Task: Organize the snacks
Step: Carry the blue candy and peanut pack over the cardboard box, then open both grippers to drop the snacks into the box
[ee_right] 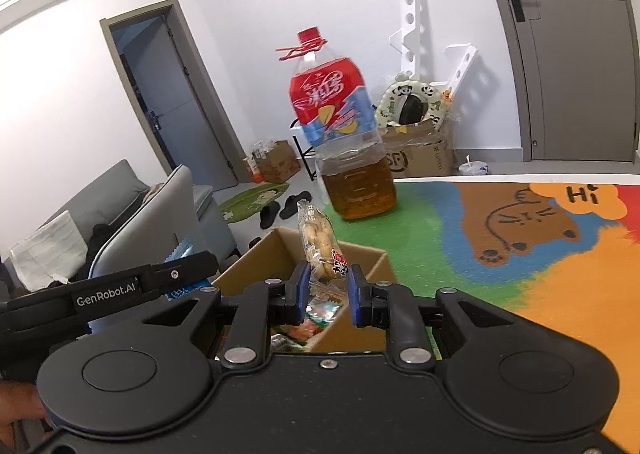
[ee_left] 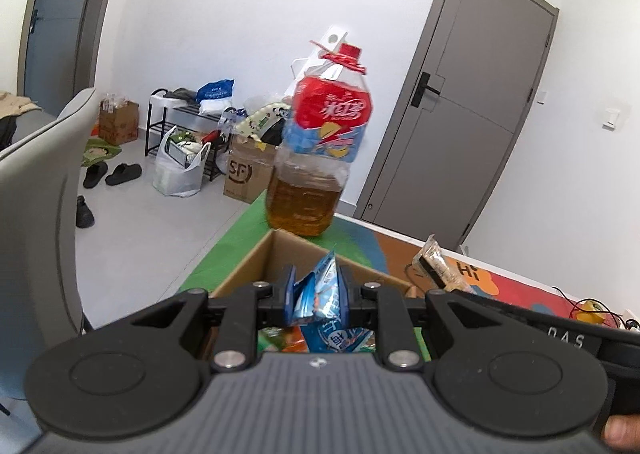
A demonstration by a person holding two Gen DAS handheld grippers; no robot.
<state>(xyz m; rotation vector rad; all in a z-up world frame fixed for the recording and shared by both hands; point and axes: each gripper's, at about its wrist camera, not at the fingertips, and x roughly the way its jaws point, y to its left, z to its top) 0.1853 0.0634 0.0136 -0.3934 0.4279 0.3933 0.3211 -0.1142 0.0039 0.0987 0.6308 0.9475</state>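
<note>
Snacks already lie inside the cardboard box (ee_right: 280,254), with two more held just above it: the left gripper (ee_left: 318,300) jaws clamp a blue packet (ee_left: 320,290), the right gripper (ee_right: 329,290) jaws pinch a clear biscuit packet (ee_right: 320,246). Beyond the box stands a red-labelled tea bottle (ee_right: 344,142); the tabletop mat (ee_right: 560,254) reads "Hi", the left gripper's arm "GenRobot.AI".

1. A large tea bottle (ee_right: 344,126) with a red cap stands on the colourful cartoon mat (ee_right: 520,238).
2. A grey door (ee_left: 472,102) is closed.
3. Black slippers (ee_left: 112,173) lie on the floor beside a white plastic bag (ee_left: 178,170).
4. A grey chair (ee_left: 36,222) stands near.
</note>
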